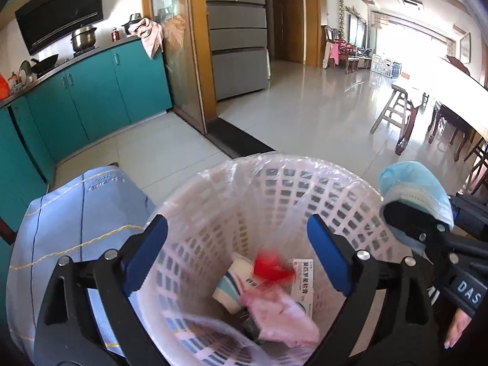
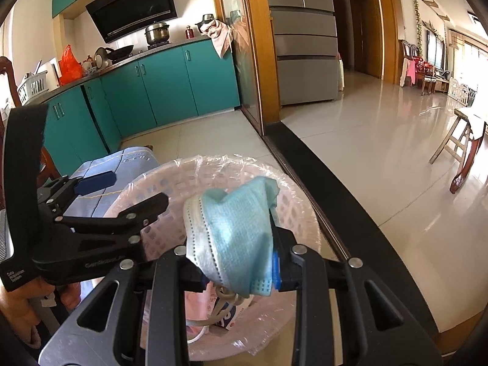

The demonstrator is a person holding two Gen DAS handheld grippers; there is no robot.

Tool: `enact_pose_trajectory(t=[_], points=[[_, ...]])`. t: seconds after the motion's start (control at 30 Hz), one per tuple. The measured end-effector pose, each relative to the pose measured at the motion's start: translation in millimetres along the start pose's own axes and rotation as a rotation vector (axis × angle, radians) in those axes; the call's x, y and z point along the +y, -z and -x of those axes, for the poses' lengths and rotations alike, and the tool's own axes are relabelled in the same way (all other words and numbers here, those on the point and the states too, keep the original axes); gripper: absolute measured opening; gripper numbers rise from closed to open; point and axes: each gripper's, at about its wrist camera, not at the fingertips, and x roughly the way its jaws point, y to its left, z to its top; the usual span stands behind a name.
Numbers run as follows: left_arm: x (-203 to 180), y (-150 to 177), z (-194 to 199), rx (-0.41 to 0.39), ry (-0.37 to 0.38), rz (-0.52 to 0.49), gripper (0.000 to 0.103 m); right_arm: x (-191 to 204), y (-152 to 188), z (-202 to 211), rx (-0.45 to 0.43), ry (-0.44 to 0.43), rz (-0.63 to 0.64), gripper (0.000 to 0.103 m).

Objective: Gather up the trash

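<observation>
We hold our left gripper (image 1: 238, 244) over a white lattice bin (image 1: 335, 189), its blue-padded fingers (image 1: 329, 256) spread wide with nothing between them. The bin is lined with a clear plastic bag (image 1: 231, 167). Down inside it lie a small white box (image 1: 302, 277) with printed text, a blurred red scrap (image 1: 271, 268) above the box, a crumpled pink wrapper (image 1: 280, 311) and a striped paper cup (image 1: 231, 286) on its side, all touching in one heap.

Our right gripper (image 2: 238, 274) is closed on a light blue face mask (image 2: 235, 231), folded and bunched between the fingers. The mask sits above the near rim of the bin (image 2: 213, 167), and its white ear loop (image 2: 225, 302) dangles down into the bin. From the left wrist view, the mask (image 1: 414, 189) shows at the bin's right edge, clamped in the right gripper (image 1: 408, 213).

Just left of the bin is a pale blue bag (image 1: 76, 219) with yellow stitching. Beyond it, teal cabinets (image 2: 170, 85) run along the wall under a dark counter carrying a steel pot (image 2: 157, 32), a wok (image 2: 120, 52) and an orange sack (image 2: 70, 64). A black range hood (image 2: 134, 9) hangs above. Farther back stand a grey fridge (image 2: 305, 39), a glossy tiled floor (image 2: 381, 140) and a wooden stool (image 1: 396, 106).
</observation>
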Motion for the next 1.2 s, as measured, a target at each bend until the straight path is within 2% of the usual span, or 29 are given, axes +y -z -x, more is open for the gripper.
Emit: enact_pose_trajectory(t=[0.13,0.23,0.27,0.33,0.37,0.4,0.5,0.57,0.63,0.73,0.77,0.83,0.87,0.97,1.2], points=[[18.7,6.9,10.2,-0.006,-0.04,0.042,0.094,5.0,-4.9,-9.3,0.012,-0.014,0.0,0.03],[37.4,12.5,22.0,-0.006,-0.077,0.086,0.094,15.9,-7.3,-25.7,0.055,-0.02,0.03,0.032],[40.8,13.5,24.8,-0.008,-0.082,0.093,0.094,17.9,-6.9,-30.9,0.076,-0.021,0.04,0.036],[50.3,16.8,34.8,-0.016,-0.1,0.106,0.094,27.8,-5.2,-46.8,0.143,-0.029,0.06,0.053],[52.3,17.8,38.2,-0.019,-0.106,0.107,0.094,32.9,-3.0,-54.1,0.181,-0.031,0.073,0.069],[56.4,19.3,42.9,-0.023,-0.117,0.108,0.095,37.9,-0.7,-57.4,0.2,-0.018,0.09,0.077],[68.2,25.0,55.9,-0.034,-0.139,0.127,0.095,46.6,4.5,-54.0,0.201,-0.001,0.129,0.086],[78.1,28.9,65.5,-0.037,-0.146,0.155,0.096,48.1,7.0,-46.6,0.192,-0.003,0.126,0.088],[85.4,33.8,77.5,-0.044,-0.159,0.179,0.096,48.2,6.7,-36.2,0.168,0.0,0.114,0.088],[91.8,41.6,101.1,-0.071,-0.196,0.191,0.097,48.8,2.1,-1.1,0.052,0.012,0.073,0.089],[93.5,45.8,114.9,-0.088,-0.218,0.197,0.098,51.6,0.6,8.5,0.025,0.015,0.068,0.093],[94.7,51.9,139.1,-0.115,-0.251,0.206,0.1,61.8,3.0,43.2,-0.068,0.015,0.088,0.099],[94.5,54.3,147.8,-0.125,-0.259,0.207,0.1,69.3,5.6,65.1,-0.133,0.008,0.11,0.1],[90.6,64.6,193.1,-0.179,-0.307,0.205,0.1,87.6,11.5,105.2,-0.231,0.016,0.149,0.1],[81.3,84.7,265.9,-0.236,-0.359,0.216,0.1,115.0,28.6,157.3,-0.326,-0.009,0.191,0.1]])
